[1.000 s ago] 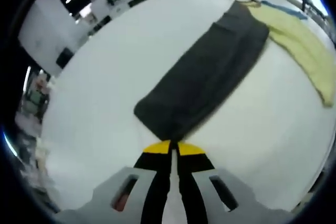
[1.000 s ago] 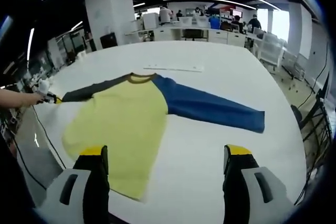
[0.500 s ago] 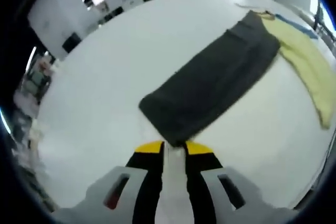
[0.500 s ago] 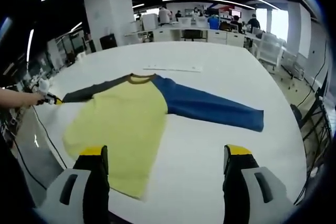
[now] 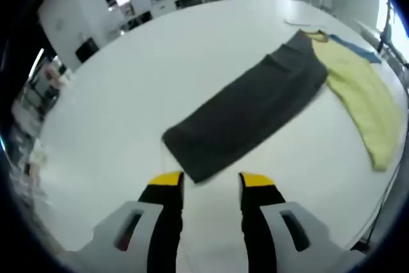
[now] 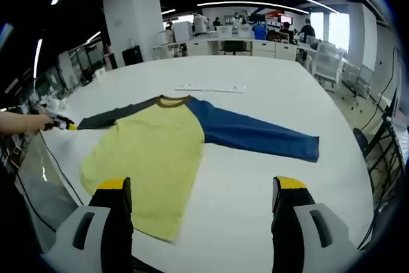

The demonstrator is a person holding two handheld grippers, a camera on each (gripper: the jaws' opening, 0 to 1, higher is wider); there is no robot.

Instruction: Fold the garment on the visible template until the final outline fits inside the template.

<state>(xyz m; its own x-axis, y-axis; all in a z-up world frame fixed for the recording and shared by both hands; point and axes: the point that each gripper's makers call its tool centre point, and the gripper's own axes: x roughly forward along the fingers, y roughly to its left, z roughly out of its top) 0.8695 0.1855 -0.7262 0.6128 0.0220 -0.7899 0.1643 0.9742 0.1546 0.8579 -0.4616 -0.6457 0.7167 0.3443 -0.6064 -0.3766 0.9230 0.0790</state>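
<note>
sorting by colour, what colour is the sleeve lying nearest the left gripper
Dark grey sleeve; clearest in the left gripper view.

Shirt (image 6: 153,151) spread flat, sleeves seemingly outstretched.

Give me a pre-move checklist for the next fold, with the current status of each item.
1. Left gripper free of cloth: ok. Its jaws stand open, and the cuff of the dark grey sleeve lies flat on the white table just ahead of the tips.
2. Right gripper ready to grasp: ok. It is open and holds nothing, hanging over the hem of the yellow shirt body.
3. Garment spread flat: ok. The blue sleeve lies straight out to the side.
4. Whole garment in view: ok in the right gripper view.
5. Template outline located: cannot tell; no marking shows under the shirt.
6. Thin white strip beyond the collar clear of the fold: ok.
</note>
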